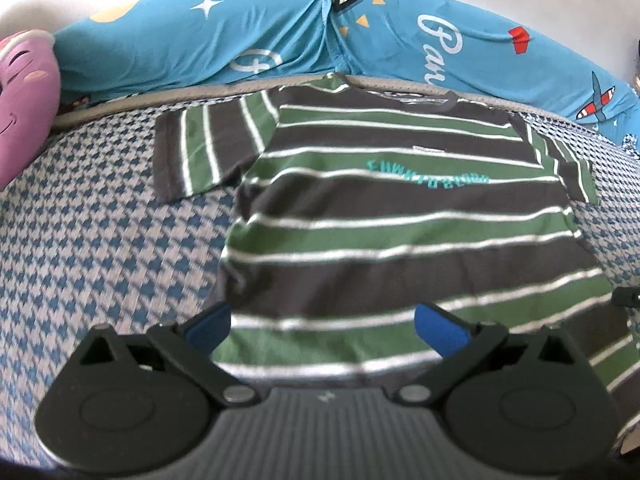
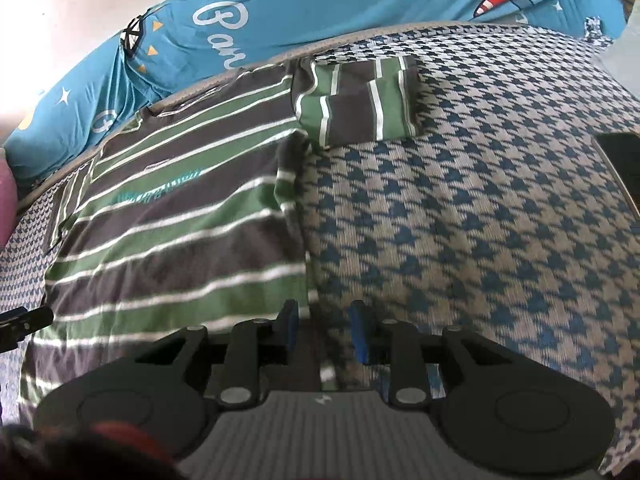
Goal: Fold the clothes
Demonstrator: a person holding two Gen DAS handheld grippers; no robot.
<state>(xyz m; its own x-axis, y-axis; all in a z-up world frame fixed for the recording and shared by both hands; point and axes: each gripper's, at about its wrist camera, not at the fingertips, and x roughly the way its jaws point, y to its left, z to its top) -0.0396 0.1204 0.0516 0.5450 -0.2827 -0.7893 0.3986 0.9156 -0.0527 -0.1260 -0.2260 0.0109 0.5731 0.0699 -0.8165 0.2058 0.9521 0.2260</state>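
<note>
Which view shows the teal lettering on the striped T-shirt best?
The left wrist view: the teal lettering faces the camera, upside down, across the striped T-shirt. The right wrist view shows it slanted and blurred.

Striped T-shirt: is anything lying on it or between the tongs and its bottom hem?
Nothing visible. The striped T-shirt lies flat on the houndstooth cover, its front bare. The left tongs hang open over the hem; the right tongs straddle its side edge. The purple plush sits well aside.
</note>
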